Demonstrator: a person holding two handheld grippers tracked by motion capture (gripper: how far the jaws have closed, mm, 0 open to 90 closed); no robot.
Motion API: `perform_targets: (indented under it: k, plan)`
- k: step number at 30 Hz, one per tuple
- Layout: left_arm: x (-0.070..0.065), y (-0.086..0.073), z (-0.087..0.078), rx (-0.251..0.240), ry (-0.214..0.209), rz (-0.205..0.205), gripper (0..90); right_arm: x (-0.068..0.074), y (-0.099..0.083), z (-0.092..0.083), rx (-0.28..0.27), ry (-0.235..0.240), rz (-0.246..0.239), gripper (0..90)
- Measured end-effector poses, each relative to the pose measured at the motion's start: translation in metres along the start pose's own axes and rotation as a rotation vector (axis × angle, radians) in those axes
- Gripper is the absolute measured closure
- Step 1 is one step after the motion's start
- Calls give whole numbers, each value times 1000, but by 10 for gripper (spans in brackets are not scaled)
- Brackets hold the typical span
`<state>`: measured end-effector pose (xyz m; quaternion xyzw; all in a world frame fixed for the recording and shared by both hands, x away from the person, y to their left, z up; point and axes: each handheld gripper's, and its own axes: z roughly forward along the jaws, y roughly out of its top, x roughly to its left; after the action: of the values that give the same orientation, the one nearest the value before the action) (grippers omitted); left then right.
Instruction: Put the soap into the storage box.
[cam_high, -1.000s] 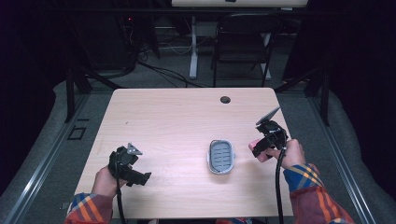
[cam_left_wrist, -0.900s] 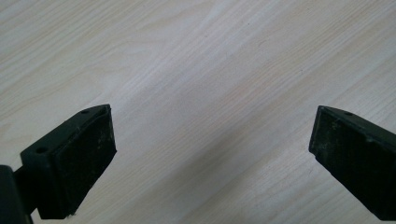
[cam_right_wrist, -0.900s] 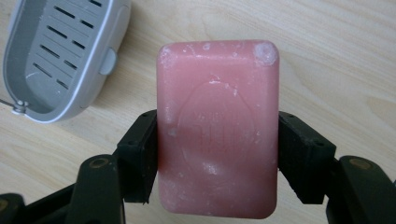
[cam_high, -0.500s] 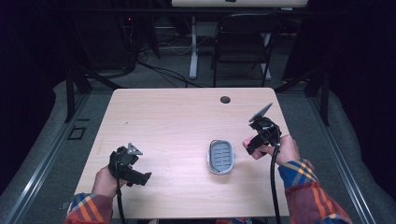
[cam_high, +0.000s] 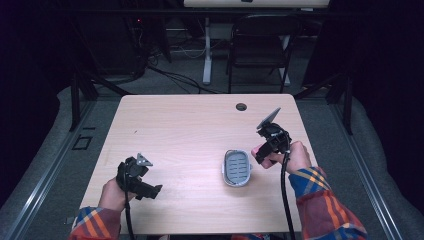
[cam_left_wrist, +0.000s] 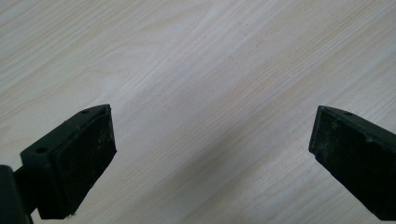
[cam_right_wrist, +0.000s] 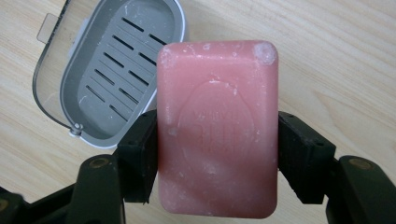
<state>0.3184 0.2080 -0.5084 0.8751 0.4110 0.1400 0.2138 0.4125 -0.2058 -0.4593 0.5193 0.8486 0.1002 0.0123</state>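
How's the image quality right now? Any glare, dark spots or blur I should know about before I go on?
High view: the table is evenly lit, the room behind it nearly black, and the picture is soft. Left gripper view: sharp wood grain with a faint shadow band between the open left claw jaws. Right gripper view: the pink soap bar and grey soap dish are sharp, with no strong glare.

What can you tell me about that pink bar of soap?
The pink soap bar is a rounded rectangle, matte with whitish scuffs and an oval stamp pressed into its face; the lettering is too faint to read. It is clamped by its long sides between the jaws of the right gripper, held off the wooden table beside the open grey soap dish, not in it. Only the jaw pads touch it.
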Motion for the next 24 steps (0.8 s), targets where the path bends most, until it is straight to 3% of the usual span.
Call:
perform_targets:
  k: [15,23,24]
  plan:
    - [0,0,0,3,1,3,5,14,15,12,34,-8,-34,367]
    - [-1,0,0,3,1,7,5,28,23,22,43,-30,-40,367]
    - [-1,0,0,3,1,6,5,28,25,22,59,-38,-58,367]
